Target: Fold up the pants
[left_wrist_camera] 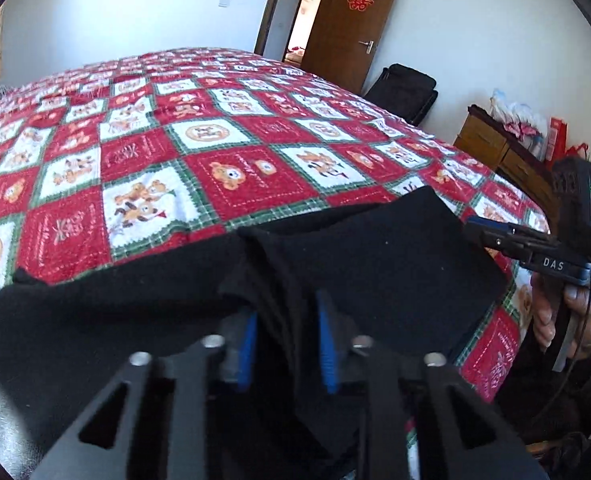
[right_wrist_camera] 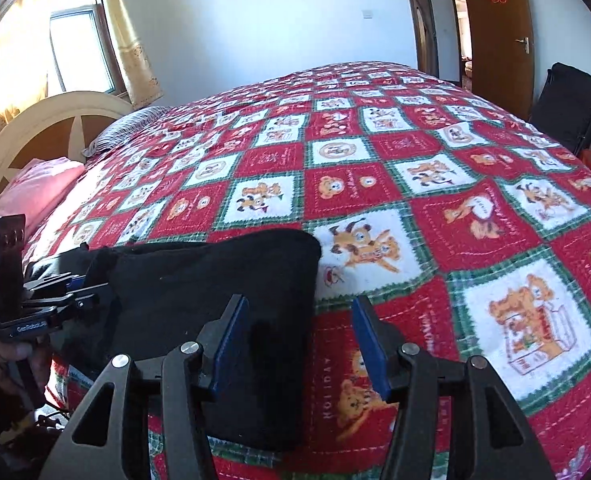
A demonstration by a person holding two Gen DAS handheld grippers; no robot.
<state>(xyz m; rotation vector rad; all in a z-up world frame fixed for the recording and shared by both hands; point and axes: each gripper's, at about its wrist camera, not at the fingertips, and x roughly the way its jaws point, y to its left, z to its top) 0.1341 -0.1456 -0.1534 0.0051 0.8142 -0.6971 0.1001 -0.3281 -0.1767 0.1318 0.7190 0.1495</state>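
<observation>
The black pants (left_wrist_camera: pixel 375 256) lie folded on the red patchwork bedspread (left_wrist_camera: pixel 215 152) near the bed's front edge. My left gripper (left_wrist_camera: pixel 285 344) is shut on a bunched fold of the pants between its blue pads. It also shows at the left of the right wrist view (right_wrist_camera: pixel 75 284), clamped on the pants' left end. My right gripper (right_wrist_camera: pixel 301 340) is open at the right edge of the pants (right_wrist_camera: pixel 215 280), with its left pad over the cloth and its right pad over the bedspread (right_wrist_camera: pixel 455 184). It shows at the right of the left wrist view (left_wrist_camera: pixel 475 228).
A wooden door (left_wrist_camera: pixel 351 20) stands open at the far wall. A black folded chair (left_wrist_camera: pixel 405 92) leans beside it. A wooden cabinet (left_wrist_camera: pixel 491 144) with bags is at the right. A cream headboard (right_wrist_camera: pixel 35 132) and a red pillow (right_wrist_camera: pixel 35 192) are at the left.
</observation>
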